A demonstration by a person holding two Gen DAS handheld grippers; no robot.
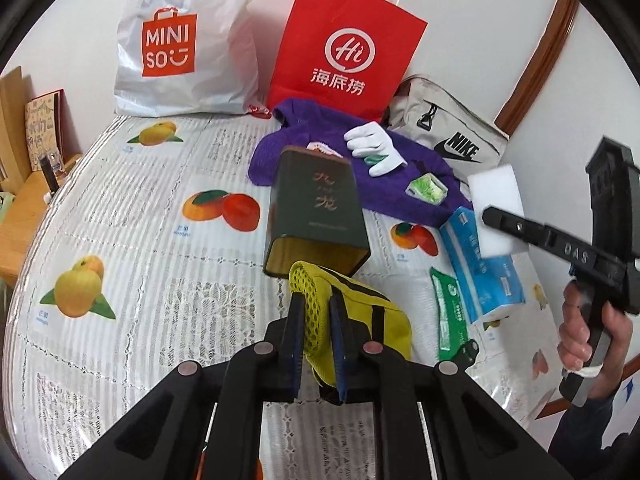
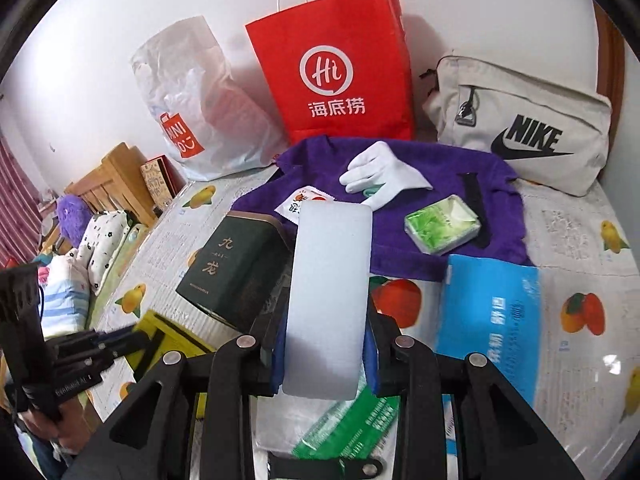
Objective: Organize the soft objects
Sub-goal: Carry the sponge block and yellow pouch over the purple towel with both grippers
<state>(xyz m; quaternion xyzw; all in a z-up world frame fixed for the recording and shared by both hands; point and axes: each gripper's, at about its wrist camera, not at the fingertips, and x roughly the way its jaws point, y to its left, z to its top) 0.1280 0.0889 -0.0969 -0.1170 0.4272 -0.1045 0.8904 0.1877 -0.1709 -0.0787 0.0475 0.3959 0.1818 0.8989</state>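
Note:
My left gripper (image 1: pixel 314 312) is shut on a yellow mesh pouch (image 1: pixel 360 312) and holds it just in front of a dark green tin (image 1: pixel 316 216). My right gripper (image 2: pixel 326 316) is shut on a white sponge block (image 2: pixel 328 292), also seen from the left wrist view (image 1: pixel 498 208), above a blue tissue pack (image 2: pixel 488 320) and a green wipes pack (image 2: pixel 348 420). A purple towel (image 2: pixel 420 160) lies behind, carrying a white glove (image 2: pixel 380 172) and a small green tissue pack (image 2: pixel 442 226).
At the back wall stand a white Miniso bag (image 1: pixel 180 52), a red paper bag (image 1: pixel 344 52) and a beige Nike bag (image 2: pixel 528 124). The fruit-print tablecloth (image 1: pixel 140 220) covers the table. A wooden bed with pillows (image 2: pixel 100 236) is at the left.

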